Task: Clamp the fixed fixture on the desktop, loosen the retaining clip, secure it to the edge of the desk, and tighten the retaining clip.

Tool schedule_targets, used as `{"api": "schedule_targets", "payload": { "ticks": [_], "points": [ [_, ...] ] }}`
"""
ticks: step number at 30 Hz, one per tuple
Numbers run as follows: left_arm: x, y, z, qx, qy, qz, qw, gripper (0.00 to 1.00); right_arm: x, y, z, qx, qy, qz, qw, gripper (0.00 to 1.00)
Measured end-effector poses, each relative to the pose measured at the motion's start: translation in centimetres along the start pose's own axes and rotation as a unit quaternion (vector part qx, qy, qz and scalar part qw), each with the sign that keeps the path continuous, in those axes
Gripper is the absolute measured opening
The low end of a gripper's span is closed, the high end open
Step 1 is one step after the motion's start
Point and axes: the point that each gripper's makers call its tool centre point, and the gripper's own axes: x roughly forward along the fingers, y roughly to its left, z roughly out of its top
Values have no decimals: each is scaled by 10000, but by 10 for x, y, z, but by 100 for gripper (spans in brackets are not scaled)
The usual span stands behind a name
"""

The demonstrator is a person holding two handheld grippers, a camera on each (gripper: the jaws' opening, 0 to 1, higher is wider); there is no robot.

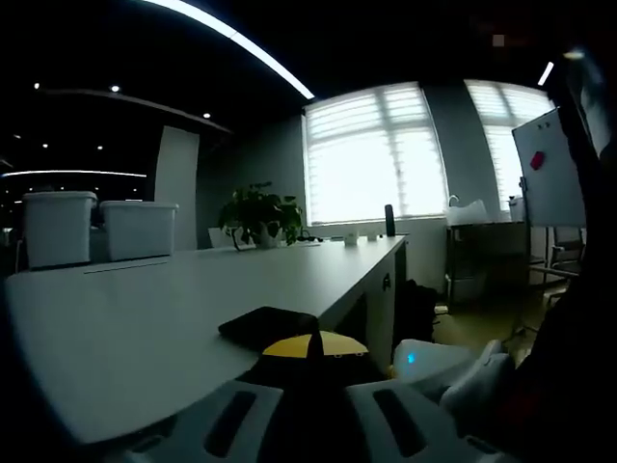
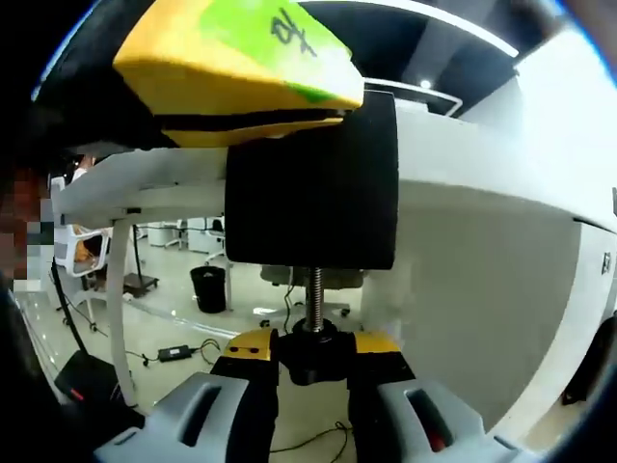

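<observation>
Jaws first: closes the left gripper (image 1: 313,388) narrowly on a dark body with a yellow cap, apparently the top of the fixture (image 2: 313,183), right at the near edge of the desk (image 1: 145,318). Pinches the right gripper (image 2: 313,359) shut on the small black knob (image 2: 313,349) just below the desk's edge, at the foot of a bare threaded screw (image 2: 314,297).

Straddles the desk's edge: black block hanging under the desk top, yellow part (image 2: 241,68) above it, and a flat black pad (image 1: 265,323) lying on the desk top just in from the edge, probably the upper arm of the same piece.

Looks rigid and fairly solid, likely hard plastic over metal; should neither bend nor crush under a firm squeeze. Offers a smooth black face that may slip, so better held by the yellow head from above the desk. Turns only at the knob, which is small and round and needs a square pinch to avoid skidding off.

Carries green tape on the yellow part with one black handwritten mark, possibly a "4"; cannot be read for certain. Shows no brand name.
</observation>
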Motion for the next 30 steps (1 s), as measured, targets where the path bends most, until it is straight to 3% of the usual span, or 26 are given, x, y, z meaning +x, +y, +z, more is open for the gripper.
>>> {"api": "schedule_targets", "payload": {
  "ticks": [5,10,12,14,18,21,22,23,27,30],
  "points": [
    [2,-1,0,213,145,10,9997,1,12,5,-5,-421,-6,895,9951,24],
    [3,-1,0,202,243,31,9995,1,-3,14,-1,-588,-71,2069,9766,24],
    [3,0,-1,239,277,69,9993,1,-6,18,0,-666,-143,2389,9687,24],
    [2,1,-1,198,264,107,9994,1,-9,25,1,-448,-147,2939,9547,24],
    [2,1,-1,274,366,149,9988,1,-11,32,1,-677,-277,3840,9204,24],
    [1,2,-3,268,414,163,9986,1,-15,33,0,-869,-339,4295,8983,25],
    [0,2,-3,266,421,165,9986,1,-12,33,-1,-901,-314,4324,8966,25],
    [0,2,-3,262,429,171,9986,1,-13,34,-6,-1278,-342,4337,8913,25],
    [-2,3,-5,219,443,244,9985,1,-12,39,-7,-1238,-398,4320,8924,26],
    [-4,3,-6,214,440,304,9983,1,-11,33,-7,-1307,-314,3870,9122,27]
  ]
}}
